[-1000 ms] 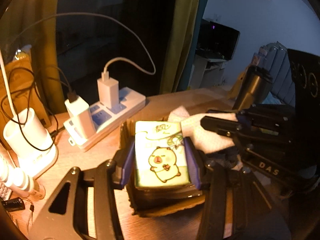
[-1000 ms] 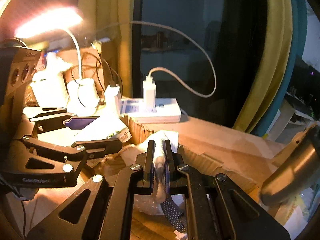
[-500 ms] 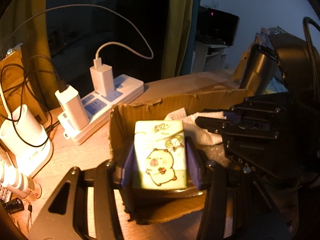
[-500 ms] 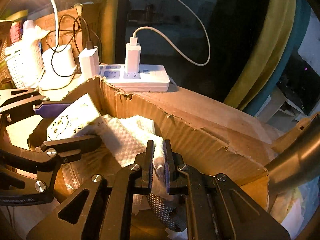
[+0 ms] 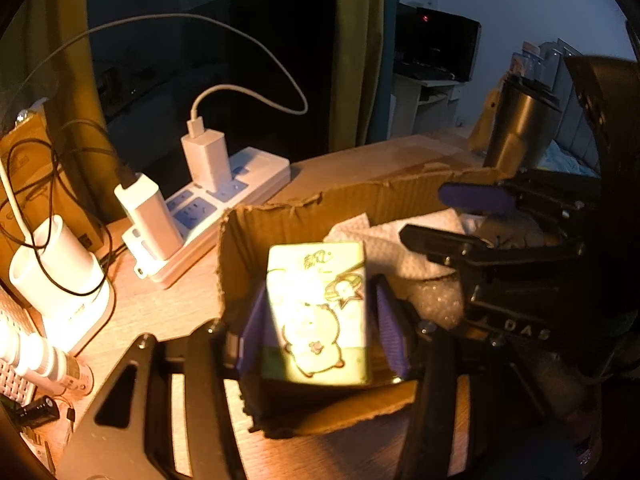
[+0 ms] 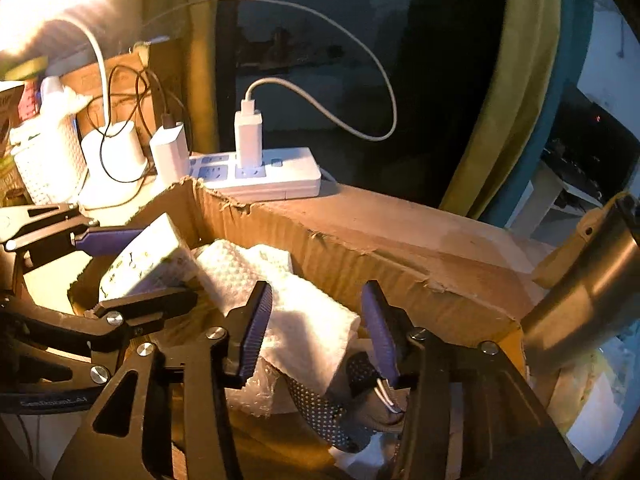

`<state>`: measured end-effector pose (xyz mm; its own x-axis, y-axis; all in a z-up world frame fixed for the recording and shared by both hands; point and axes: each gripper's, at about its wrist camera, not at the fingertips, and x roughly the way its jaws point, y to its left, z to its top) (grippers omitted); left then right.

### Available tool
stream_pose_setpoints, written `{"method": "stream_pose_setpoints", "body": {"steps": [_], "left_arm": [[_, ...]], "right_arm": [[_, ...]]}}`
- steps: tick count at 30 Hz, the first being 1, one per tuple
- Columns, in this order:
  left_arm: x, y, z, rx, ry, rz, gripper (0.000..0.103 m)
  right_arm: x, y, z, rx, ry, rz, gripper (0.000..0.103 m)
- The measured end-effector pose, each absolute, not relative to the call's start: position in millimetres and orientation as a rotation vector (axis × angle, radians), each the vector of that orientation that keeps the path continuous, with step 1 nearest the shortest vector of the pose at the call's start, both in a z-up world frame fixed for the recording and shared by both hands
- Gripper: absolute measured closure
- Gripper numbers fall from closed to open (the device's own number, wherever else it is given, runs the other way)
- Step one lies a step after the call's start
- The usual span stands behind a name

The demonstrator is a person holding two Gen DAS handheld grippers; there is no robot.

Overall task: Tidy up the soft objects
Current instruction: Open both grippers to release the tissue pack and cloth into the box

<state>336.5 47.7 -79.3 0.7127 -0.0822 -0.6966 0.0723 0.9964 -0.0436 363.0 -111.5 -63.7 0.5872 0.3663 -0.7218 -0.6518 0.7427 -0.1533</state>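
- cardboard box (image 5: pixel 280 220): open top, torn corrugated rim, on a wooden desk (image 5: pixel 160 304); holds all soft items listed below.
- tissue pack (image 5: pixel 318 312): green-and-white wrapper, cartoon pig print, handwritten-style characters at its top, not legible; sits at the box's 9 o'clock end, seen from the right wrist.
- left gripper (image 5: pixel 320 328): purple pads on both long sides of the tissue pack, clenched on it, inside the box.
- white quilted paper towel (image 6: pixel 280 300): folded, lies in the box just beside the tissue pack, at its 3 o'clock in the right wrist view.
- right gripper (image 6: pixel 316 332): pads spread wide, released, straddling the towel's near end; whether either pad touches the towel cannot be told.
- dotted dark fabric (image 6: pixel 320 408): partly under the towel, at 6 o'clock of it.
- bubble wrap (image 6: pixel 256 392): crumpled, at the towel's 7 o'clock.
- writing: "das" reads on the right gripper's body in the left wrist view; a faint, illegible maker's mark on the left gripper's arm in the right wrist view.
- white power strip (image 5: pixel 224 204): two white chargers plugged in, at 11 o'clock of the box in the left wrist view.
- metal tumbler (image 5: pixel 520 128): at 2 o'clock of the box.
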Motion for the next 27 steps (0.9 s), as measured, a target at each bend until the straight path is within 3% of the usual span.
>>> {"method": "stream_pose_setpoints", "body": {"steps": [3,27], "left_arm": [[332.0,45.2,-74.9,0.005,0.759,-0.08,0.05],[274.5,54.8,-39.0,-0.091,0.682,-0.067,0.05]], "right_arm": [[361.0,-117.1,-57.1,-0.417,0.702,0.601,0.047],[337.3,-142.4,-30.5,-0.301,0.638,0.635,0.046]]}}
